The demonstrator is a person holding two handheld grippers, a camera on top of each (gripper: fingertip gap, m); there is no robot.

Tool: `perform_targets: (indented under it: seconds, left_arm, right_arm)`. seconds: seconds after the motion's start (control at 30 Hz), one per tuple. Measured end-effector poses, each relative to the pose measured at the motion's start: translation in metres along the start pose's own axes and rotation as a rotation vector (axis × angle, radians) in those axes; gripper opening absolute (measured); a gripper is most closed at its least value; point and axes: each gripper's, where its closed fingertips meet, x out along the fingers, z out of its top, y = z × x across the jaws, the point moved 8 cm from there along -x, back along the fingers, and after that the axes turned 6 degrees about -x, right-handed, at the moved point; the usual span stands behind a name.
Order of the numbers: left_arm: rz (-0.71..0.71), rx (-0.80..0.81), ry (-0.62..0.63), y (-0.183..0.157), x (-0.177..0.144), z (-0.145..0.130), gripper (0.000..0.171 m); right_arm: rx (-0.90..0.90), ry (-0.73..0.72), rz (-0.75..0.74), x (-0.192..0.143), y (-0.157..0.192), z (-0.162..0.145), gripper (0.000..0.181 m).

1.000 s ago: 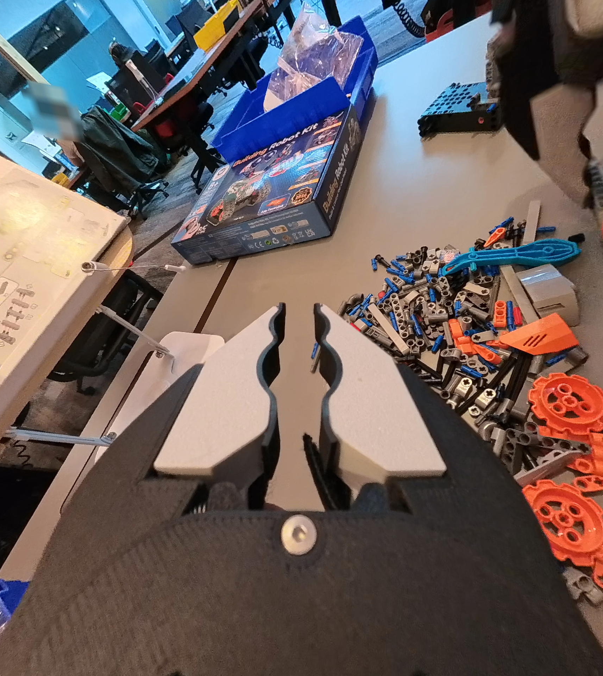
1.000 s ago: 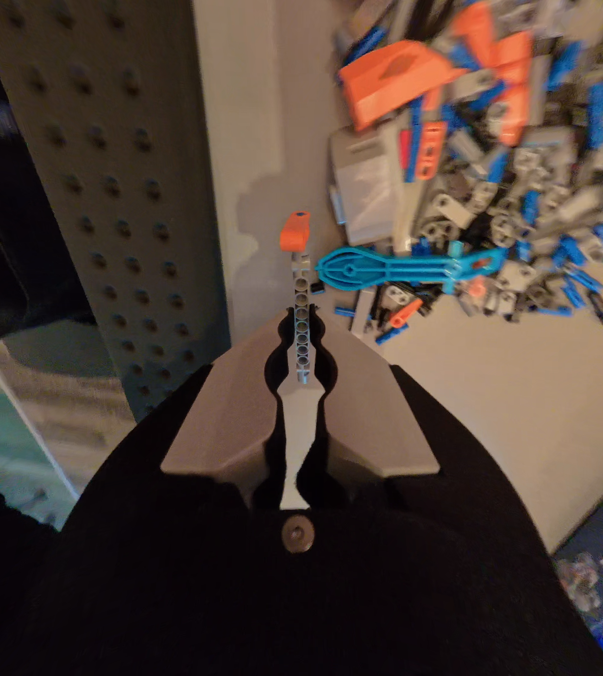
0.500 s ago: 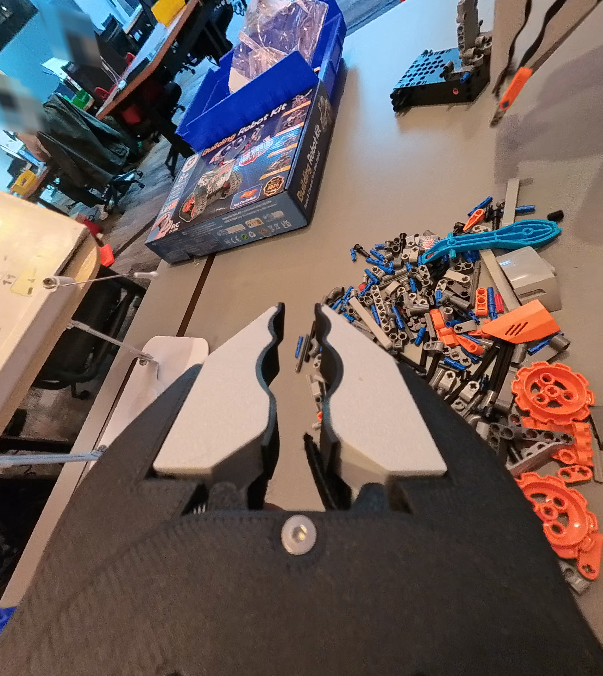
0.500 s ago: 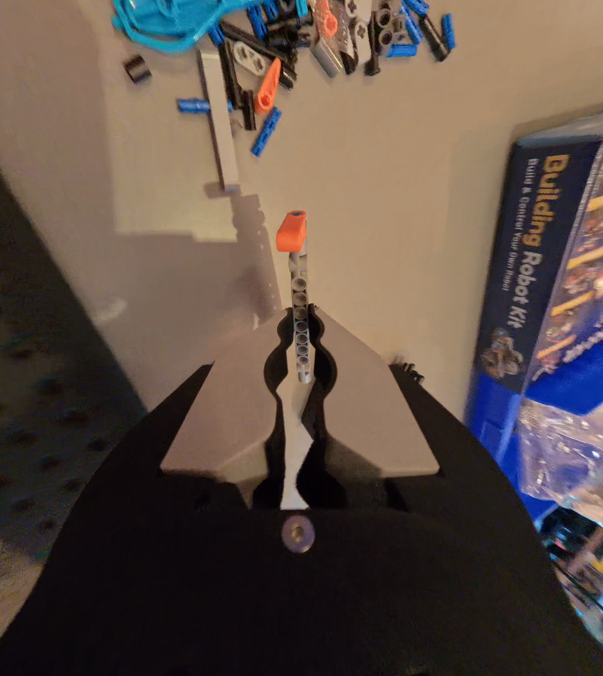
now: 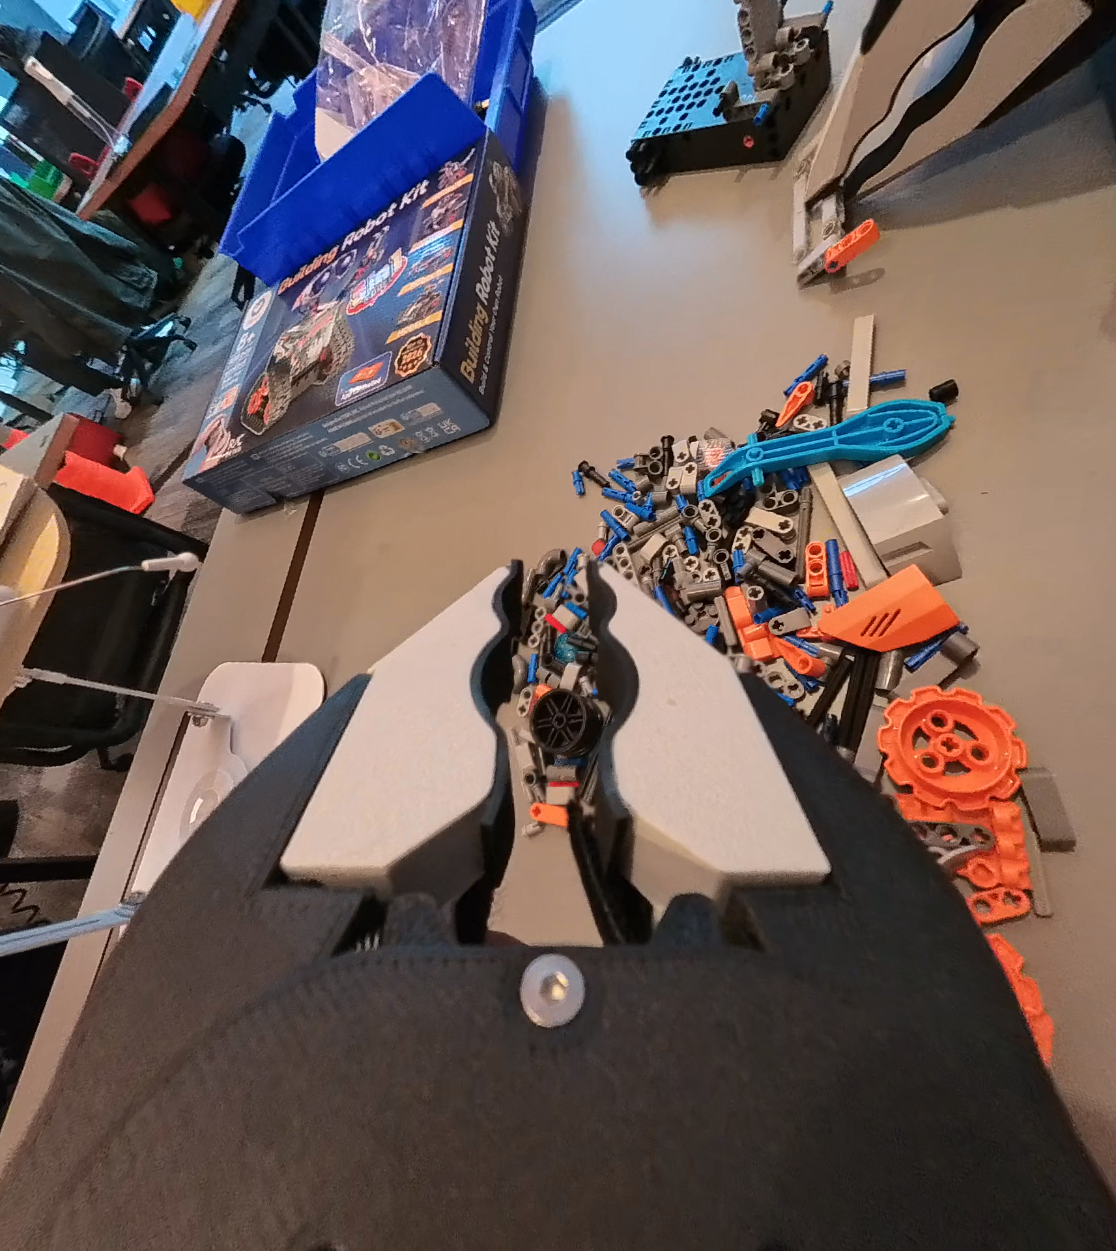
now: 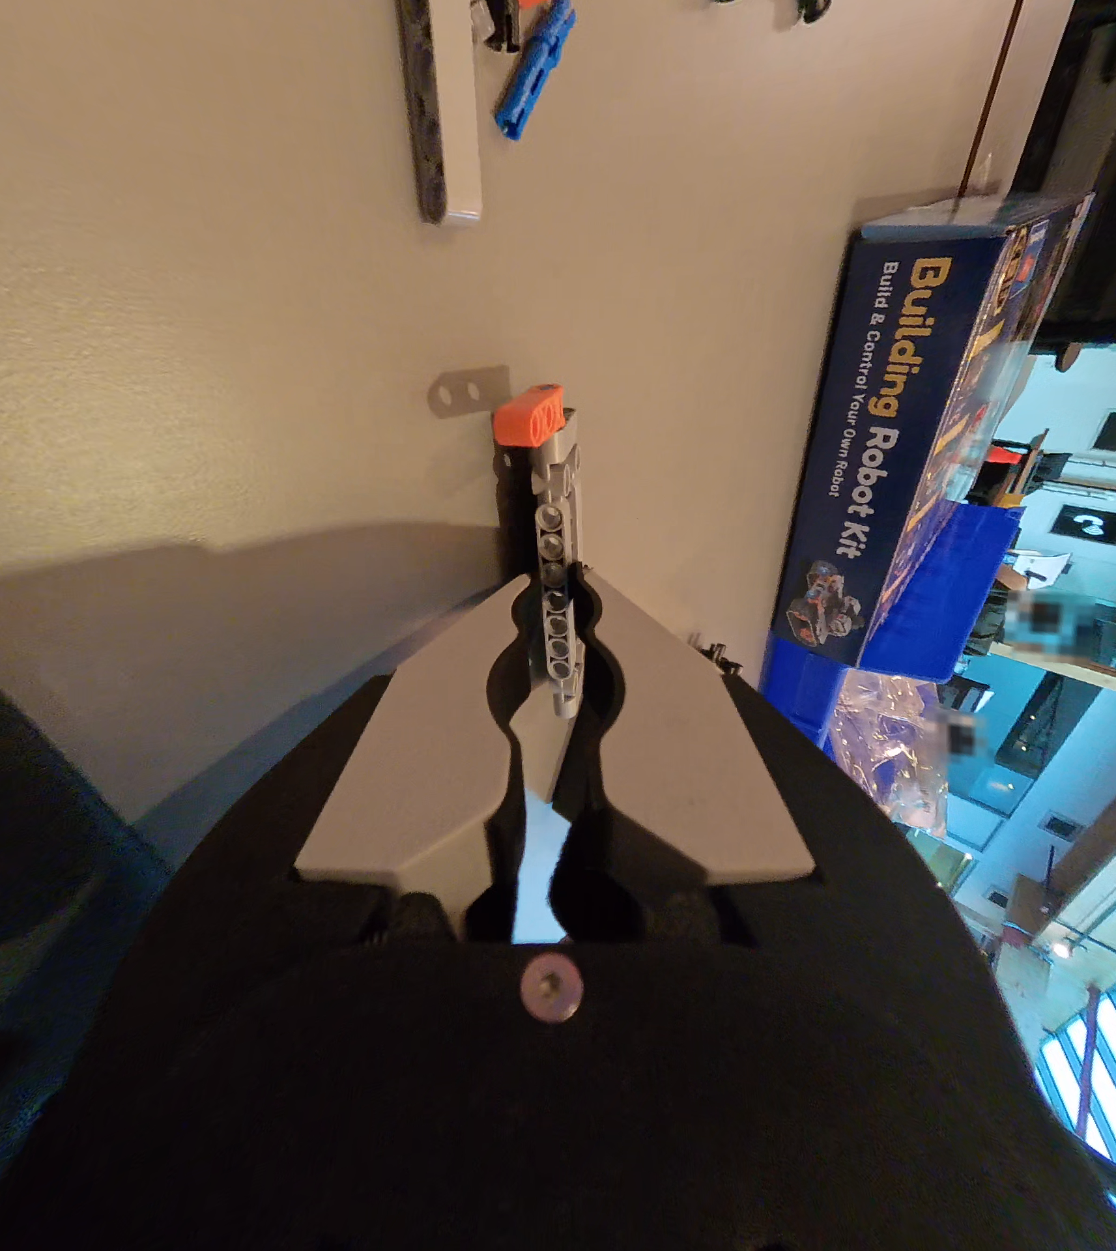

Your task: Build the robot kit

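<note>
My left gripper is open by a narrow gap and holds nothing. It hovers over the near edge of a pile of small grey, blue, black and orange building parts. A small black wheel shows between its fingers. My right gripper is shut on a grey holed beam with an orange connector at its far end. The beam's end is at or just above the beige table. The right gripper also shows in the left wrist view, beyond the pile, with the orange connector low by the table.
A blue kit box and a blue bin with plastic bags lie left of the pile; the box also shows in the right wrist view. A black perforated assembly stands at the back. Orange gears lie to the right. A white stand base sits at the table's left edge. Some 30 centimeters of space lies between my two pairs of fingers.
My left gripper has moved forward over the pile's edge, gap unchanged. My right gripper has swung away from the pile and come down to the table, still shut on the beam.
</note>
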Motion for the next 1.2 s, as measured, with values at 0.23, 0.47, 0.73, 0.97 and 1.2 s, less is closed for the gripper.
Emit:
perform_targets:
  seconds: [0.23,0.47,0.73,0.97,1.2]
  left_arm:
    - [-0.012,0.022,0.011,-0.001,0.0,0.009,0.017]
    - [0.035,0.018,0.018,0.012,-0.017,0.013,0.018]
    - [0.113,-0.042,0.014,0.042,-0.057,0.015,0.018]
    - [0.125,-0.098,-0.018,0.041,-0.052,0.007,0.018]
    - [0.101,-0.144,-0.02,0.034,-0.036,-0.005,0.018]
  right_arm:
    - [0.11,-0.046,0.084,-0.021,0.0,-0.006,0.037]
    - [0.336,-0.163,0.071,-0.044,-0.023,-0.026,0.041]
    - [0.8,-0.449,0.068,-0.044,-0.081,-0.111,0.05]
    - [0.793,-0.478,0.345,-0.011,-0.069,-0.128,0.024]
    - [0.741,-0.495,0.393,-0.001,-0.065,-0.129,0.007]
